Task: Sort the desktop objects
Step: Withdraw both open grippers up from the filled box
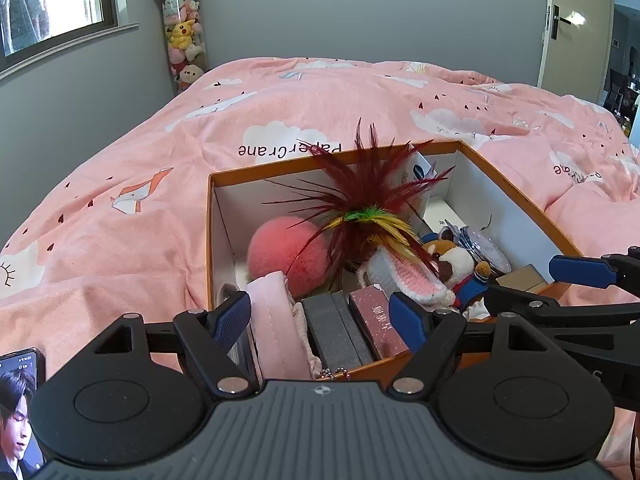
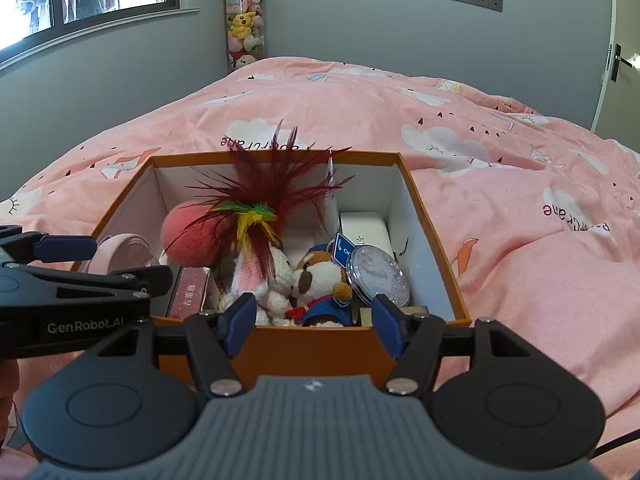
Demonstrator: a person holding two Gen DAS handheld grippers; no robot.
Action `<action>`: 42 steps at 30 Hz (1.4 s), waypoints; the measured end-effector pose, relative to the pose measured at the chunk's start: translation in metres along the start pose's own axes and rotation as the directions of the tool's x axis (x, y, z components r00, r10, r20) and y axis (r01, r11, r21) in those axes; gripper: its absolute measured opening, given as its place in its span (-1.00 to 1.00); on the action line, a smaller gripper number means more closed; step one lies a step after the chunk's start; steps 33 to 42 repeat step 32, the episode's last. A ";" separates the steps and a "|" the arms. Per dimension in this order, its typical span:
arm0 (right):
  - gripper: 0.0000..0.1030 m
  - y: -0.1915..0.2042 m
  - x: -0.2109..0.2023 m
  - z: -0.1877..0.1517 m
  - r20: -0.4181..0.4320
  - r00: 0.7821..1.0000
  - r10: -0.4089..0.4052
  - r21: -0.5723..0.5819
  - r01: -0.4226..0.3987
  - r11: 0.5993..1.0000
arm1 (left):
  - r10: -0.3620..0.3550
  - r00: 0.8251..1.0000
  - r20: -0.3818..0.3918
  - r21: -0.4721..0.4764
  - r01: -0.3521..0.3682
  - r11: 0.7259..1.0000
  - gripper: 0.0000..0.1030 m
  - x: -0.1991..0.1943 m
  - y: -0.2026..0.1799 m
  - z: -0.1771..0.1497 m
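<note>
An orange box (image 1: 280, 167) with white inner walls sits on the bed, packed with things. A red feather toy (image 1: 372, 184) sticks up from a crochet rabbit (image 1: 400, 276), beside a pink pompom (image 1: 280, 252) and a plush dog in blue (image 2: 320, 276). A glittery round case (image 2: 380, 276) and a white case (image 2: 364, 228) lie at the right. Along the near wall are a pink pouch (image 1: 272, 320), a grey box (image 1: 336, 328) and a dark red box (image 1: 376, 320). My left gripper (image 1: 320, 320) hangs open over the near left wall. My right gripper (image 2: 315, 326) stands open before the front wall (image 2: 300, 356), gripping nothing.
The pink quilt (image 2: 500, 184) with cloud prints surrounds the box on every side. A phone (image 1: 20, 400) with a lit screen lies at the near left. A tall clear tube of plush toys (image 1: 184, 32) stands in the far corner. A door (image 1: 576, 20) is at the back right.
</note>
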State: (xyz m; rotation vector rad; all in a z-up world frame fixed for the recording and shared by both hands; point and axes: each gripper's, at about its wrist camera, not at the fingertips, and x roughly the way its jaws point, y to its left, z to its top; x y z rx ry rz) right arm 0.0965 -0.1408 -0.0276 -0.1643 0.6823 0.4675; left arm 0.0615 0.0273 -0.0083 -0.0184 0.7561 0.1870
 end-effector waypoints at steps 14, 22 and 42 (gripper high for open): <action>0.31 0.000 0.000 0.000 0.000 1.000 -0.001 0.000 0.001 1.000 | 0.002 1.000 -0.005 0.004 -0.002 1.000 0.75 0.001 0.000 -0.001; 0.32 0.000 0.000 0.000 0.000 1.000 -0.001 0.000 0.001 1.000 | 0.001 1.000 -0.010 0.003 0.000 1.000 0.75 0.002 0.000 -0.001; 0.34 0.000 0.000 0.000 -0.001 1.000 0.000 -0.001 0.000 1.000 | -0.007 1.000 -0.017 -0.009 0.007 1.000 0.75 0.002 0.002 -0.002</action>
